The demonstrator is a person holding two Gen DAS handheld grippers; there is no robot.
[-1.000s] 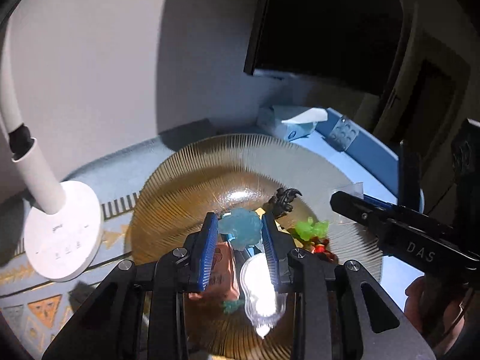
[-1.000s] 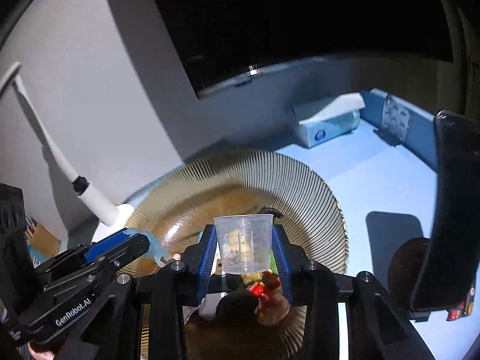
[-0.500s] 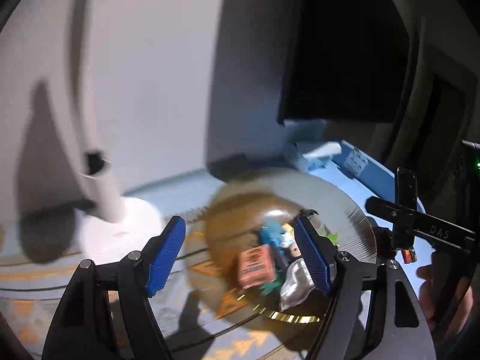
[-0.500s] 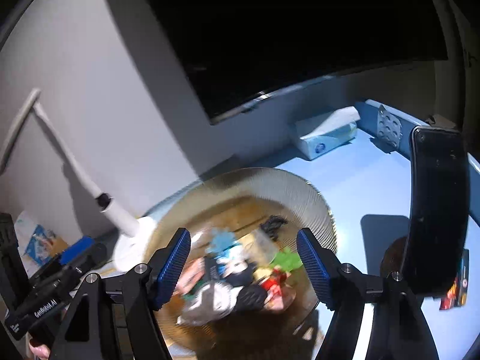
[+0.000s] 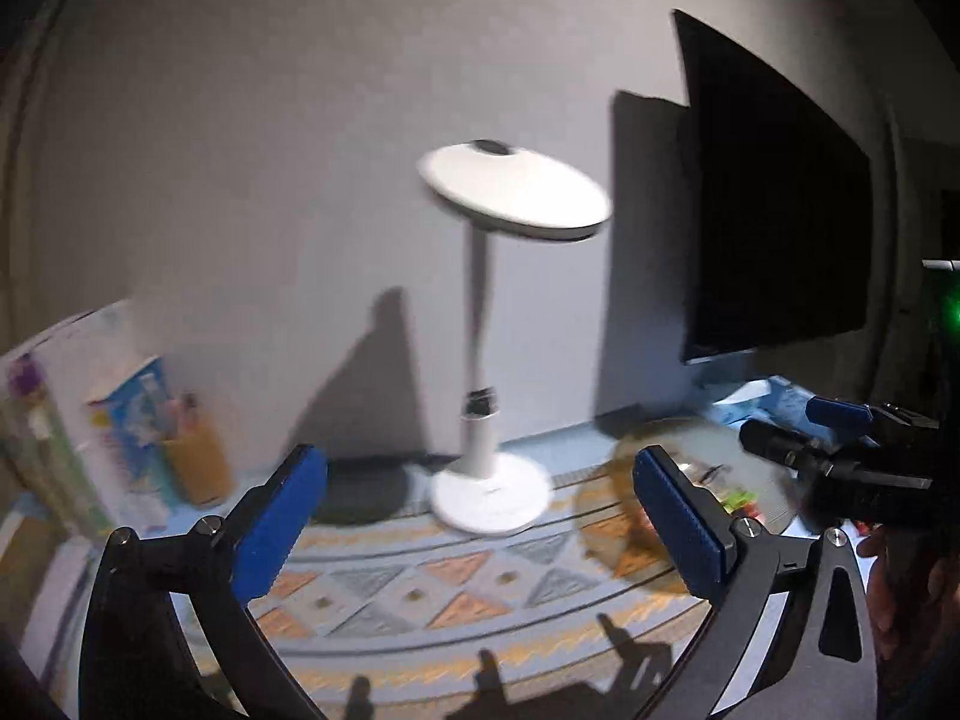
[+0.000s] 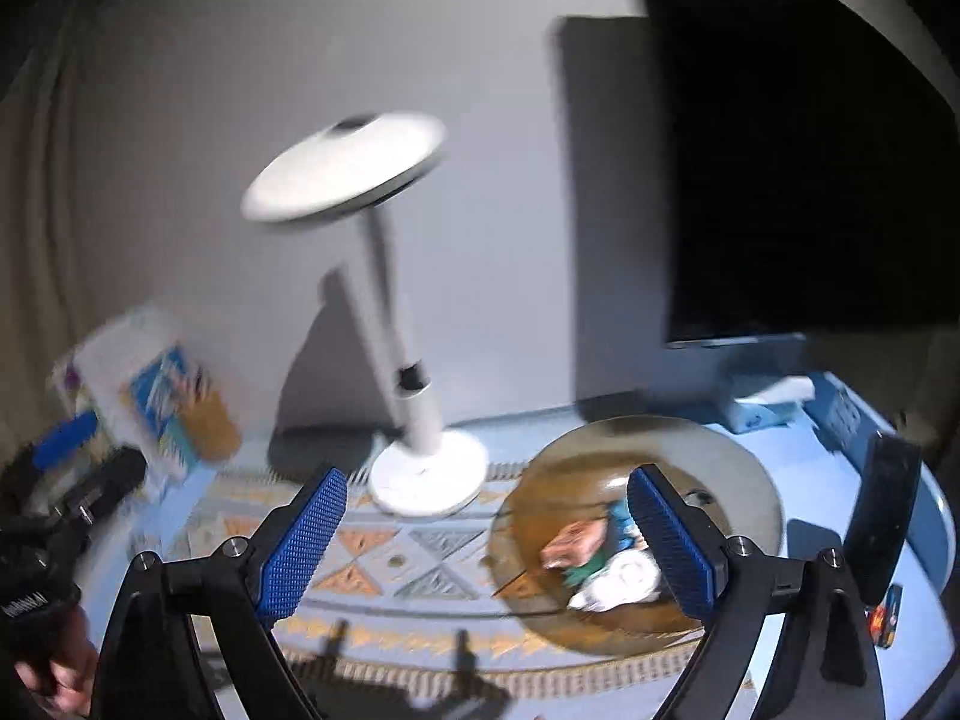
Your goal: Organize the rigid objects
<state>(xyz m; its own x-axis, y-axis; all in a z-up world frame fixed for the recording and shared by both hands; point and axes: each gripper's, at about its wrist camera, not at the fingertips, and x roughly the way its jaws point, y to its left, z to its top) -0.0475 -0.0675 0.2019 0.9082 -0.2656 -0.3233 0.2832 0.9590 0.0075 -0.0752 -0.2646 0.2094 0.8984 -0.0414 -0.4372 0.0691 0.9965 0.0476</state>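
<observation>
On the plate small items sit piled; both tools, left and right, opening wide, empty; sorting looks near done.

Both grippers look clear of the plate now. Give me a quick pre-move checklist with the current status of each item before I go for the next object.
1. Left gripper empty: ok, jaws opening, nothing between them.
2. Right gripper empty: ok, jaws opening, nothing between them.
3. Objects sitting inside the ribbed plate: ok, a pile lies in it.
4. Next object identified: cannot tell, the pictures are motion-blurred.
5. Desk lamp clear of the path: not ok, it stands on the patterned mat just beyond the fingers.
6. Grippers apart from each other: ok.
</observation>
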